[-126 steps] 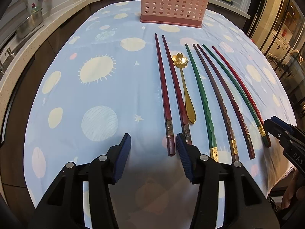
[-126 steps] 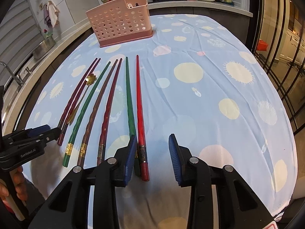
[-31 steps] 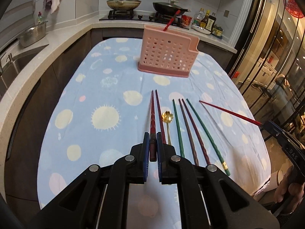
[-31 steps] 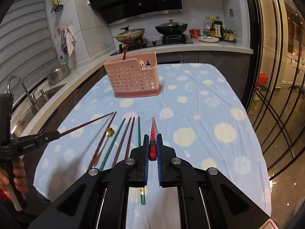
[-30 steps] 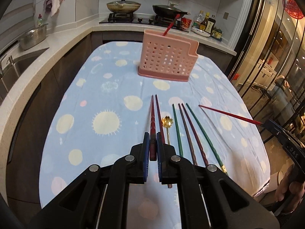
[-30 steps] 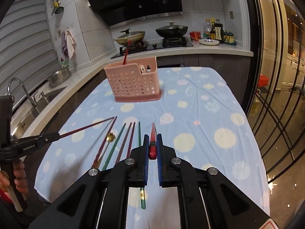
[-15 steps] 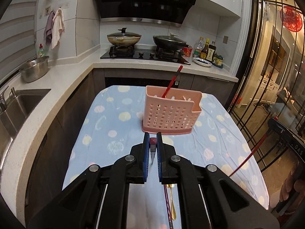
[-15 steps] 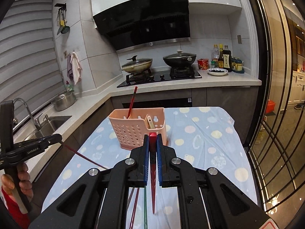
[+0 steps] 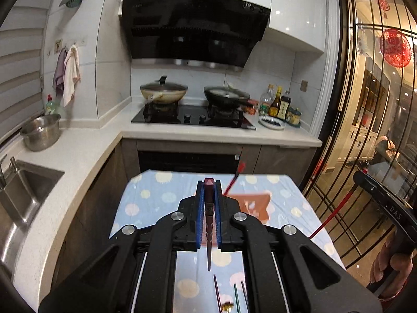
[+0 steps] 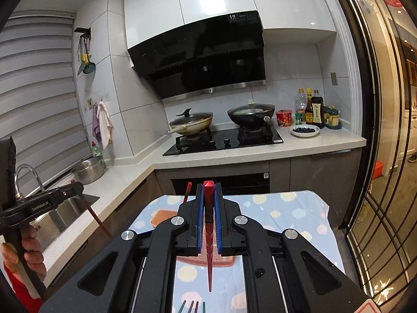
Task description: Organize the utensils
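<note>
"GenRoboAI" on left claw (image 10: pixel 75 190); "19" on hood (image 10: pixel 232 17)

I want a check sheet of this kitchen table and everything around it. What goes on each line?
Surface: table under a blue spotted cloth.
Job's things: pink basket with one red chopstick standing in it; more chopsticks and a gold spoon lie on the cloth.
Clutter: nothing seen.
Grippers: left gripper shut on a dark red chopstick; right gripper shut on a bright red chopstick.
Cables: nothing seen.
Surroundings: stove with two pans, sink, bottles.
</note>
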`<move>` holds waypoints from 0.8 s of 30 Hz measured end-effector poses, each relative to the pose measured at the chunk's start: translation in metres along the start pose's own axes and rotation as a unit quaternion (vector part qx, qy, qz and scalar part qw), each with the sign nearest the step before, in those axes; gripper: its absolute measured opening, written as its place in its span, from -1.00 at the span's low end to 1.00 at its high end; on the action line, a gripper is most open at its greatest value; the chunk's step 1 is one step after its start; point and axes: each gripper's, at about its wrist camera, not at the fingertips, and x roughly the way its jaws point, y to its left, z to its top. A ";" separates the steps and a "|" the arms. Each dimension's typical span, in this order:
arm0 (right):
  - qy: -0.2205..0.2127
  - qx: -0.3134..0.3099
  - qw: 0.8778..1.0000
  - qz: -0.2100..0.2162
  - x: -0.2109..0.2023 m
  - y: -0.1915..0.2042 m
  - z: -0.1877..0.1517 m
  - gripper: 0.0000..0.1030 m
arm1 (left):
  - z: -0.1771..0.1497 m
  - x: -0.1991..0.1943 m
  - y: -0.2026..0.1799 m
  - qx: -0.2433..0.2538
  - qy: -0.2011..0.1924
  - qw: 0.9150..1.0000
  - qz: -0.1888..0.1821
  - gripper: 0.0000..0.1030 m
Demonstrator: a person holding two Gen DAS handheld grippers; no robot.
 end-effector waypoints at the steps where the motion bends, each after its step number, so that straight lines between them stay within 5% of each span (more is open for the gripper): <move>1: -0.004 0.000 1.000 0.002 0.004 0.001 0.008 -0.87 | 0.009 0.001 -0.001 0.001 -0.007 1.000 0.001 -0.87; 13: -0.025 0.023 0.999 0.021 0.077 0.012 0.071 -0.87 | 0.084 0.046 -0.006 0.009 -0.040 0.999 0.005 -0.87; 24: 0.060 0.026 0.998 0.023 0.160 0.010 0.022 -0.87 | 0.048 0.128 0.011 -0.002 0.040 0.999 0.013 -0.87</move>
